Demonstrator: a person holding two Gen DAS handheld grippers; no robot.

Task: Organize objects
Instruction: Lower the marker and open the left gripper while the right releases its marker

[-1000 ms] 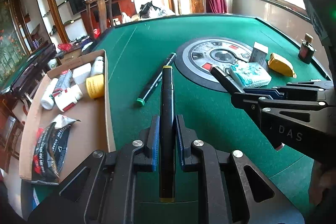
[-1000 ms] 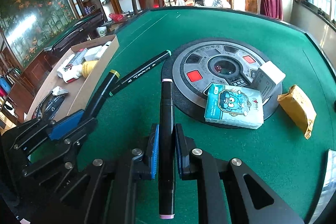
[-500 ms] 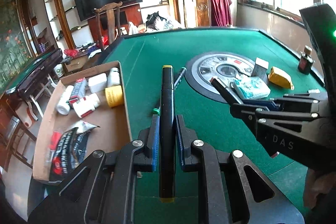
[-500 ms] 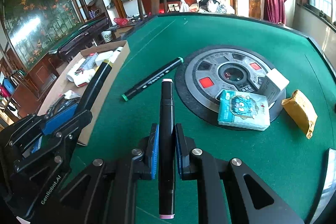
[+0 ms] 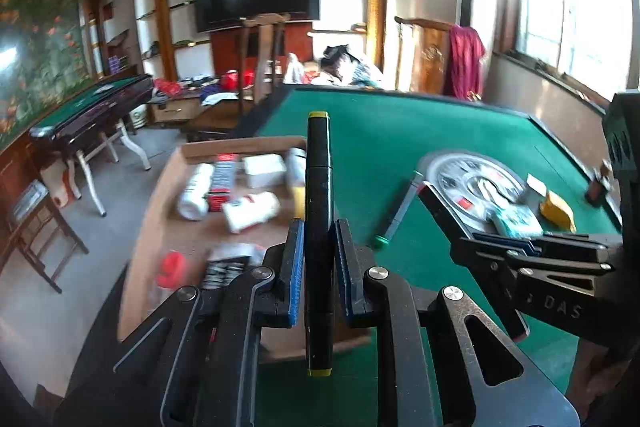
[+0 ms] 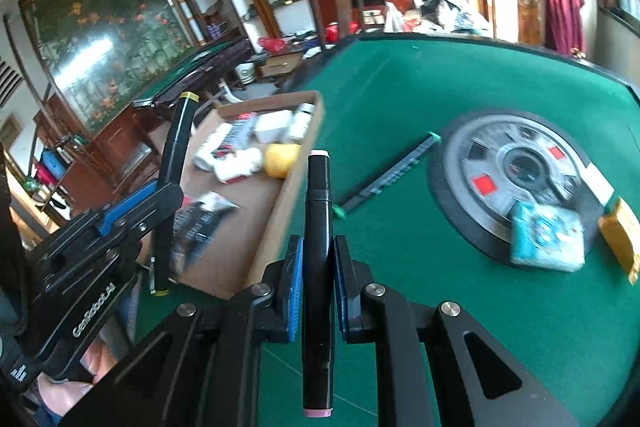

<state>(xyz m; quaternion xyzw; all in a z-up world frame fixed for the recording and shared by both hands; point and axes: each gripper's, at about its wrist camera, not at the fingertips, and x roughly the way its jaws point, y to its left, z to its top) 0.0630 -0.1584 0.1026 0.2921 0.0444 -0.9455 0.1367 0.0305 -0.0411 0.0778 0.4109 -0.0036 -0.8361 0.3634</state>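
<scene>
Markers (image 5: pixel 318 187), clamped, have neared the box (image 5: pixel 168 195).

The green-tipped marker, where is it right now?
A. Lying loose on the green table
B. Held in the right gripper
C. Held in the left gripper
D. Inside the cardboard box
A: the green-tipped marker lies on the green table, between the cardboard box and the round centre panel, touched by neither gripper.

A marker (image 6: pixel 390 177) is lying on the counter (image 6: pixel 420 75), with the cardboard tray (image 6: pixel 280 205) sitting at its nine o'clock and the round dial (image 6: pixel 516 167) sitting at its three o'clock, a packet (image 6: pixel 546 237) resting on the dial's rim.
</scene>
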